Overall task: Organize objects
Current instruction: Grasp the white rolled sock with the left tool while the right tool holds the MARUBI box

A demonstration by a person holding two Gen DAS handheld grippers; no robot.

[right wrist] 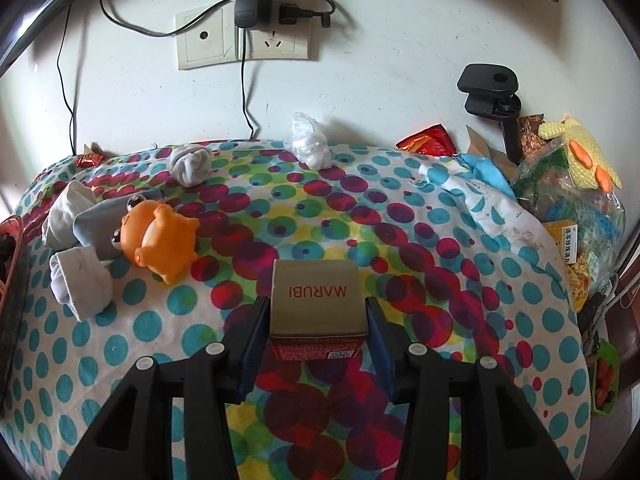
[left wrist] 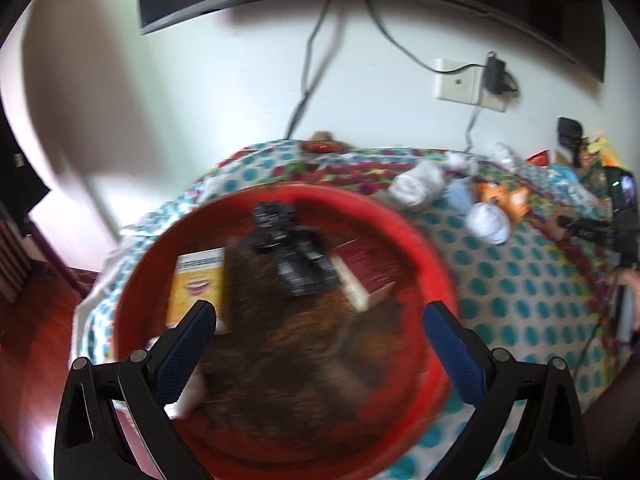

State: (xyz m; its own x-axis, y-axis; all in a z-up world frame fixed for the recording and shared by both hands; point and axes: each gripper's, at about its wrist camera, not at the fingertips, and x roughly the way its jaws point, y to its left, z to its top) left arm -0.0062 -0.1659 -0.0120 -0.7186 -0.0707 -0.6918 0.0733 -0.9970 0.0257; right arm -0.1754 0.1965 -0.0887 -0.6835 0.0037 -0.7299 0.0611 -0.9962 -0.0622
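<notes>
My right gripper [right wrist: 318,312] is shut on a gold and red MARUBI box [right wrist: 318,306] and holds it over the polka-dot cloth [right wrist: 400,248]. My left gripper [left wrist: 318,320] is open and empty above a red round basin [left wrist: 416,240]. The blurred basin holds a yellow box [left wrist: 198,284], a black packet [left wrist: 292,248], a red box [left wrist: 360,276] and something brown [left wrist: 288,360]. An orange toy animal [right wrist: 160,236] and several rolled socks [right wrist: 80,280] lie on the cloth at the left of the right wrist view.
A grey sock ball [right wrist: 191,164] and a clear plastic bag [right wrist: 310,144] lie near the wall. A pile with a yellow knitted duck [right wrist: 580,152], bags and a black clamp [right wrist: 492,92] fills the right side. A wall socket [right wrist: 244,36] with cables is above.
</notes>
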